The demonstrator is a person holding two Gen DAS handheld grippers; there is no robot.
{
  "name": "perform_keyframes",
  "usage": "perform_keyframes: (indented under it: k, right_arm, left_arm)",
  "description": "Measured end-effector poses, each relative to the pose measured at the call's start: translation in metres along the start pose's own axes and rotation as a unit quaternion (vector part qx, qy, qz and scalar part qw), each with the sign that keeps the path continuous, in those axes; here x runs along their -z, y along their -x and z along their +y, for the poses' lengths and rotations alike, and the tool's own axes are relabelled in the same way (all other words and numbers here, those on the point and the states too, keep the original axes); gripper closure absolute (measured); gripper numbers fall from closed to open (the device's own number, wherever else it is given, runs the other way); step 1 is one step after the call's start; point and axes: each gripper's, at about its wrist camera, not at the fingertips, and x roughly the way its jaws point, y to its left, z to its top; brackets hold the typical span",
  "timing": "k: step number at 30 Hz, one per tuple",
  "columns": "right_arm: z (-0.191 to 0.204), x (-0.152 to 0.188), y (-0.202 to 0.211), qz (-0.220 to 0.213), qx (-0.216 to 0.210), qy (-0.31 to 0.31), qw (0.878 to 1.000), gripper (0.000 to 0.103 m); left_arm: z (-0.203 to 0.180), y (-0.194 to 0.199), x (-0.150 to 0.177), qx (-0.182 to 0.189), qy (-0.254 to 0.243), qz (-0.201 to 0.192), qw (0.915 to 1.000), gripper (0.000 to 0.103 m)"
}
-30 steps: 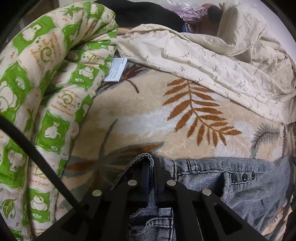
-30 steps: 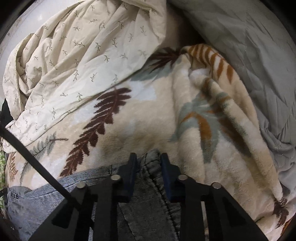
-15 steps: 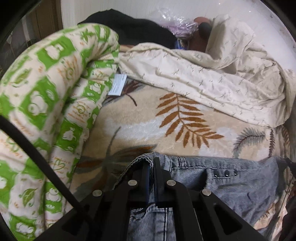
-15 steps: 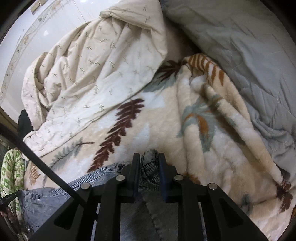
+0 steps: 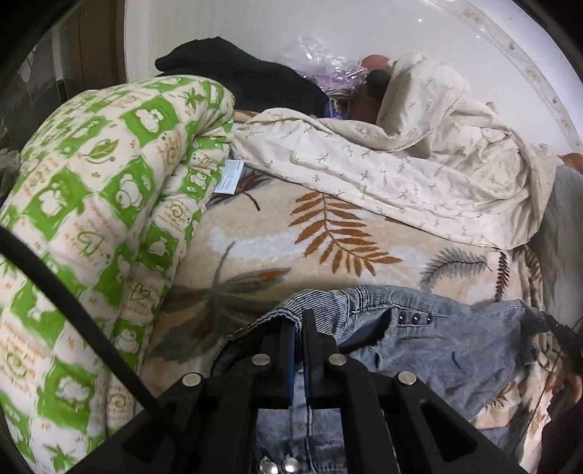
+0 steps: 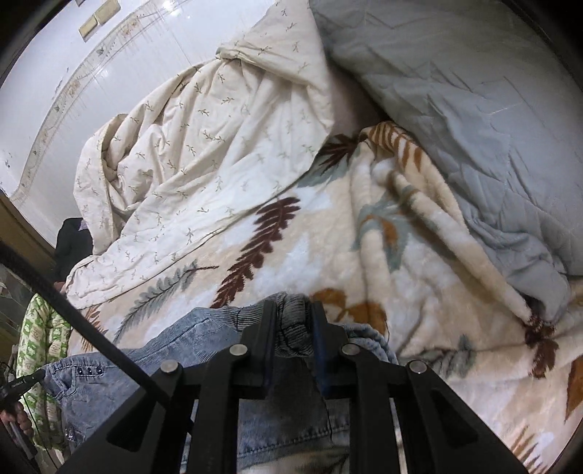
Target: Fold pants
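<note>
left gripper (image 5: 298,321): pinched waistband edge of pants (image 5: 455,342)
right gripper (image 6: 292,313): pinched other waistband corner
pants: denim, lifted over leaf-print blanket (image 5: 277,248) on the bed
behind: cream quilt (image 5: 400,164), green quilt (image 5: 91,204), grey quilt (image 6: 473,109)

1. The left wrist camera sat just behind the left gripper (image 5: 298,321) and looked down at a slant over the leaf blanket (image 5: 262,233), toward the white wall (image 5: 255,32) at 12 o'clock.
2. The right wrist camera sat just behind the right gripper (image 6: 292,313) and looked down the same way, very near.
3. Both views showed the pants (image 5: 455,339), the cream sheet (image 6: 204,160) and the green quilt (image 5: 91,204).
</note>
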Motion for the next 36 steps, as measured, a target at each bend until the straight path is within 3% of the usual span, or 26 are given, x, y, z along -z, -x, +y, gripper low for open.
perform_keyframes:
  k: [11, 19, 25, 29, 36]
  right_arm:
    - [0.011, 0.036, 0.077, -0.026, -0.025, 0.01, 0.999, 0.086]
    - [0.002, 0.087, 0.159, -0.052, -0.044, 0.009, 0.998, 0.086]
    - [-0.021, 0.137, 0.217, -0.067, -0.055, 0.006, 0.996, 0.086]
    - [-0.038, 0.173, 0.232, -0.052, -0.052, 0.009, 0.997, 0.086]
    - [-0.068, 0.231, 0.222, 0.001, -0.04, 0.004, 0.999, 0.088]
  left_arm:
    - [-0.001, 0.064, 0.047, 0.032, -0.004, -0.023, 0.9992, 0.099]
    - [0.018, 0.118, 0.107, 0.047, -0.003, -0.036, 0.9982, 0.099]
    - [0.045, 0.137, 0.153, 0.042, 0.005, -0.031, 0.9986, 0.099]
    - [0.063, 0.135, 0.182, 0.037, 0.014, -0.016, 0.9991, 0.099]
    - [0.089, 0.126, 0.219, 0.047, 0.045, 0.01, 0.9978, 0.099]
